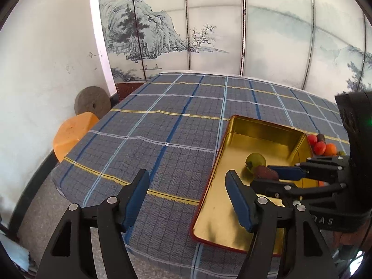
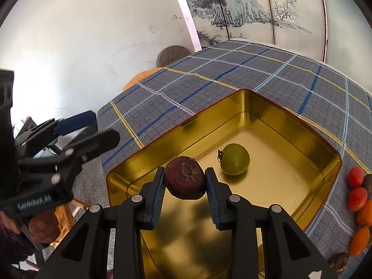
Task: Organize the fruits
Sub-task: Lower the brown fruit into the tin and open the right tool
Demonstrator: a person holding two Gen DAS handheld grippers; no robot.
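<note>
Right hand-held gripper [image 2: 185,181] clamps a dark red fruit [image 2: 185,181] over the gold tin [image 2: 255,103] — green tomato [image 2: 234,159] inside; left hand-held gripper [image 1: 187,194] gapes wide.

Gold tin [image 1: 234,125] on plaid cloth [image 1: 162,125], green fruit [image 1: 255,160] inside, left gripper [image 1: 188,197] jaws apart

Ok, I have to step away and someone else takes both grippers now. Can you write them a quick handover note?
Right gripper: shut on a dark red fruit, held over the gold tin.
Left gripper: open, holding nothing, over the tablecloth at the tin's left side.
In the tin: one green fruit lying on the bottom.
Still outside, on the cloth to the tin's right: red fruits, orange fruits and a couple of dark ones.
Done: green fruit in.
Left: set the dark red fruit down in the tin, then bring over the pile.
</note>
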